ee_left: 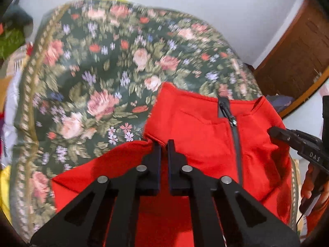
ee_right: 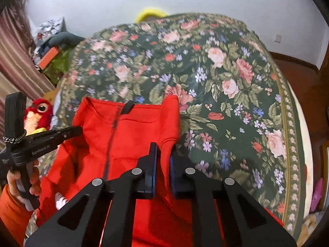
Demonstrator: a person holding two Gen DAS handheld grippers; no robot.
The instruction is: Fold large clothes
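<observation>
A red zip-front garment lies collar-away on a dark floral bedspread, its black zipper running down the middle. My left gripper is shut on a fold of red fabric at one shoulder. It appears in the right wrist view as a black tool at the garment's left edge, held by a hand in an orange sleeve. My right gripper is shut on the opposite shoulder's fabric, which bunches between its blue pads. It shows in the left wrist view at the garment's right edge.
A red plush parrot and an orange box lie off the bed's left side by striped curtains. Something yellow peeks over the far edge. Dark wooden furniture stands at the right. The bedspread beyond the collar is bare.
</observation>
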